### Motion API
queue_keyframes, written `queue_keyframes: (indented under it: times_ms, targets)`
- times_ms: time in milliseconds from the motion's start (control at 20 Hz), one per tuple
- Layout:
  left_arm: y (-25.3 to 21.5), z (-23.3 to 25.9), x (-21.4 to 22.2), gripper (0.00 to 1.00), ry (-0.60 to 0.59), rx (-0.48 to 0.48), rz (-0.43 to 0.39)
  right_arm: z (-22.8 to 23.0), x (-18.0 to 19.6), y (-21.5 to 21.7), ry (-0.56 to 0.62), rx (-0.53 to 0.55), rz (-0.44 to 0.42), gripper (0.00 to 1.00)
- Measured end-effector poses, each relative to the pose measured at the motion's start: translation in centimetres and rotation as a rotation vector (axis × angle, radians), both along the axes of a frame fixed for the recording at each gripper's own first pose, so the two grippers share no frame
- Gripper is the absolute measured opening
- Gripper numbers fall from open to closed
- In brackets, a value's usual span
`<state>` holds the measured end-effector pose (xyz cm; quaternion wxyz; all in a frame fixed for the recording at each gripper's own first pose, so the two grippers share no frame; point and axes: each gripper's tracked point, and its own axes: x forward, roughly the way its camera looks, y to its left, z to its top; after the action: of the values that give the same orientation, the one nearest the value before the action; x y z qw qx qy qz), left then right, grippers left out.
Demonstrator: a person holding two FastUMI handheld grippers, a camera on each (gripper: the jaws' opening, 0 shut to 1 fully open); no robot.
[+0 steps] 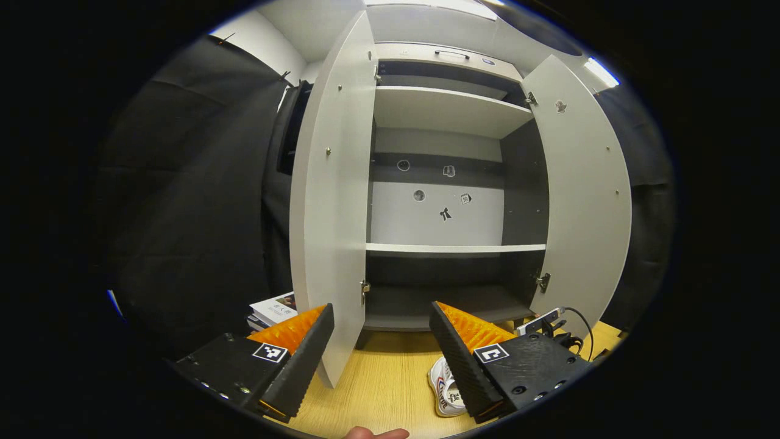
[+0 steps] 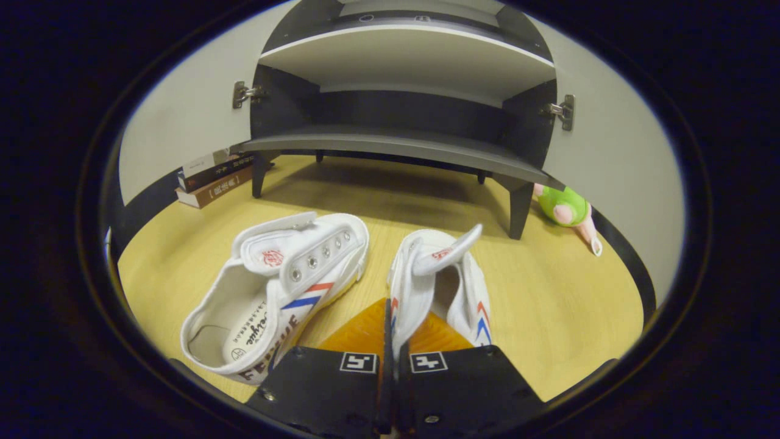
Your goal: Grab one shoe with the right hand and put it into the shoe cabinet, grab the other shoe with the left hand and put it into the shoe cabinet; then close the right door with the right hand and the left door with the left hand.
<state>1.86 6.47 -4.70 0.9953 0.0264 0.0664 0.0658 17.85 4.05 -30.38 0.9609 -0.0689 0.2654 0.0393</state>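
Early stage: your right tongs (image 2: 390, 332) pinch the right shoe's (image 2: 436, 286) side wall on the tabletop (image 2: 548, 292), left tongs (image 1: 381, 332) wide, left shoe (image 2: 277, 292) untouched, cabinet (image 1: 451, 247) empty, both doors open.

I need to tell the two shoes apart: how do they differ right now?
The right shoe stands upright with its wall pinched in the shut right gripper; the left shoe lies tipped on its side, free of any gripper. The right shoe's tongue sticks up; the left shoe's lies flat. Both are white with red and blue stripes, on the table.
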Motion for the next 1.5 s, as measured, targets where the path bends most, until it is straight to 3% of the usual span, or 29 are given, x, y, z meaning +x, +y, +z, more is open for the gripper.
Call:
queue_keyframes:
  times_ms: [350,500,850,1100,1250,1500]
  targets:
    - [-1.1,-0.4,0.1,0.95,-0.002,-0.008,-0.016,6.0,-0.7,-1.2,-0.135,-0.024,0.012,0.04]
    - [-1.9,-0.4,0.3,0.95,-0.013,-0.02,-0.031,11.4,-1.8,-1.3,-0.242,-0.086,0.053,0.04]
    - [-3.8,-0.4,0.7,0.95,-0.035,-0.043,-0.074,25.3,-2.6,-0.1,-0.426,-0.05,0.075,0.04]
    - [-3.9,-0.6,0.6,0.95,-0.035,-0.032,-0.065,32.6,1.2,1.0,-0.456,-0.018,0.102,0.04]
    - [-3.8,-0.8,0.4,0.95,-0.03,-0.042,-0.065,36.9,5.0,0.9,-0.484,-0.048,0.093,0.04]
    - [-2.9,-1.7,0.0,0.95,-0.014,-0.052,-0.049,41.3,12.3,1.2,-0.433,-0.087,0.103,0.04]
